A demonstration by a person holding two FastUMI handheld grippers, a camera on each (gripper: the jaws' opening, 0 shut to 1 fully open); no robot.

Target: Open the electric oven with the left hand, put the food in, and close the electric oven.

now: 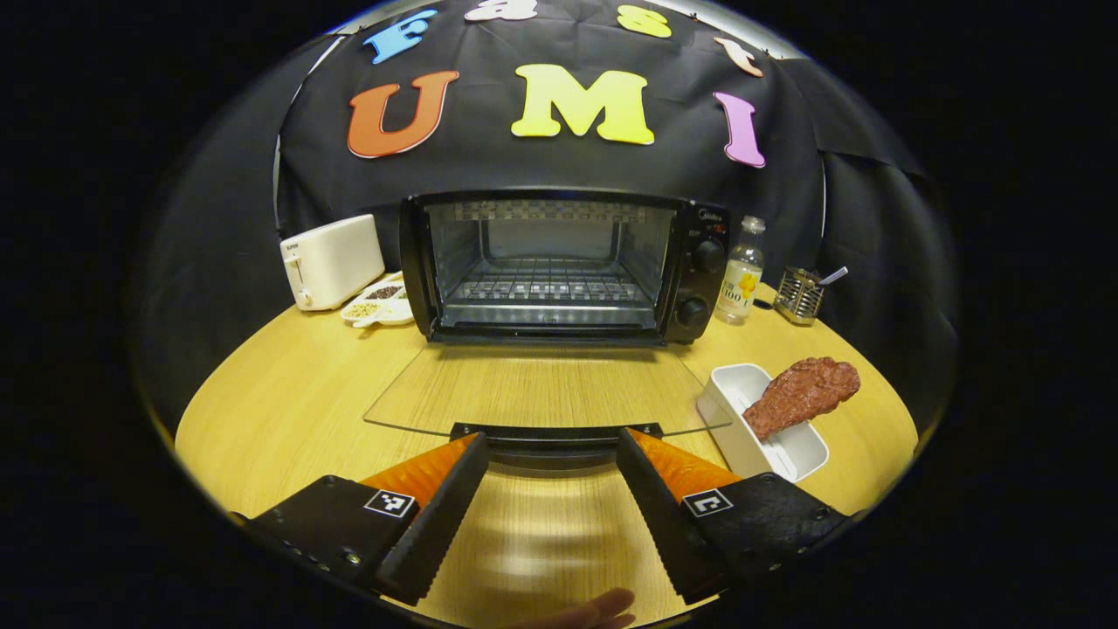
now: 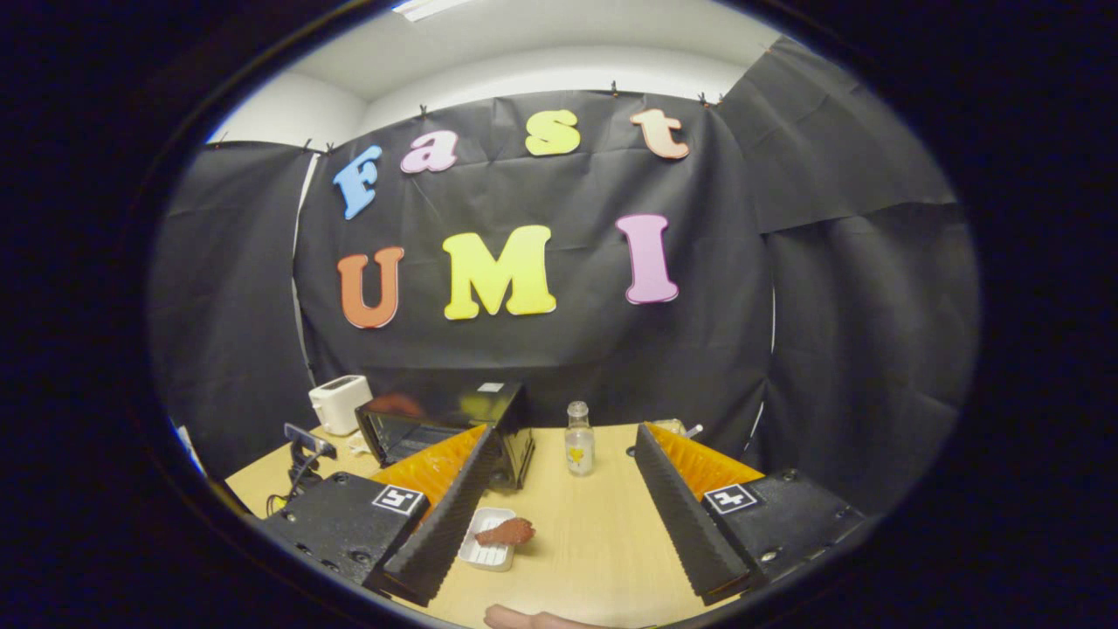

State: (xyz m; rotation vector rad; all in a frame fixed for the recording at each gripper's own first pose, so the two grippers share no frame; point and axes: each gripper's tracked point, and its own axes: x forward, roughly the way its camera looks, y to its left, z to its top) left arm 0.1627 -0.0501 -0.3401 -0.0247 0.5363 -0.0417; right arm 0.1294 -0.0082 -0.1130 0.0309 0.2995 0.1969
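Oven point(image 1: 559, 266) at the worktop's point(image 1: 288, 393) back edge, glass door point(image 1: 541, 389) folded flat, rack bare. Left tongs point(image 1: 552, 454) spread wide, gripping nothing, just short of the door handle point(image 1: 555, 434); food point(image 1: 802, 393) lying across a white tray point(image 1: 742, 419) near the right edge. Right tongs point(image 2: 566, 454) likewise parted and empty, held high over the front edge, with food point(image 2: 505, 531), tray point(image 2: 489, 550) and bottle point(image 2: 576, 441) beyond.

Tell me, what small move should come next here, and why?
Probably the right hand-held gripper should drop toward the meat in its white tray and close on it. The oven door already lies fully open, the rack is bare, and both grippers are open and hold nothing.
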